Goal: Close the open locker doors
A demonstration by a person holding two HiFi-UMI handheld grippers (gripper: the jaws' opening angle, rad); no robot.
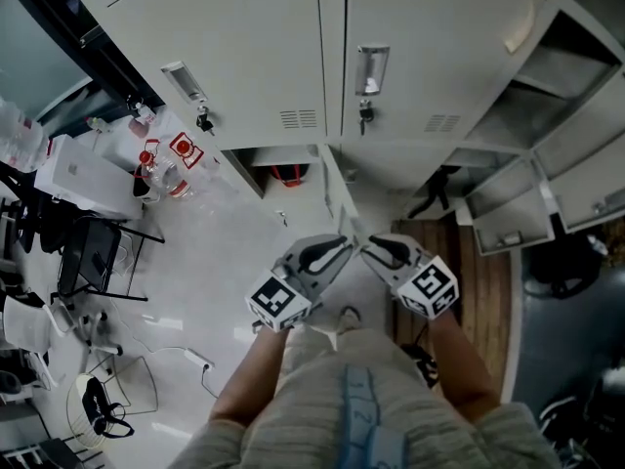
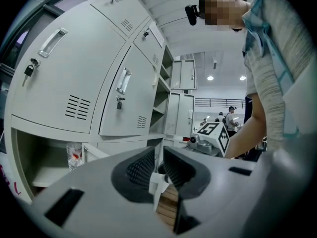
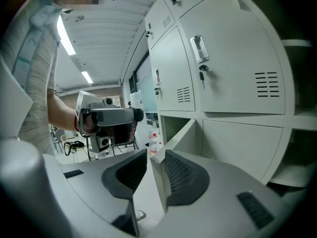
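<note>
Door: open locker door (image 1: 335,195), bottom row, swung out edge-on toward the person.
Left gripper (image 2: 159,155): at that door's free edge; jaws narrow, pinching a white bit of the edge.
Right gripper (image 3: 156,155): just beside the left one on the same edge; jaws apart, the edge lies against one pad with a gap to the other.
Compartment behind the door: red item (image 1: 285,175), kind unclear.
Upper doors (image 1: 264,57): above the door, closed, keys in the locks.
Further doors (image 1: 508,225): well off on the right gripper's side, hanging open.
Bottles (image 1: 161,174): on the floor, on the left gripper's side.
</note>
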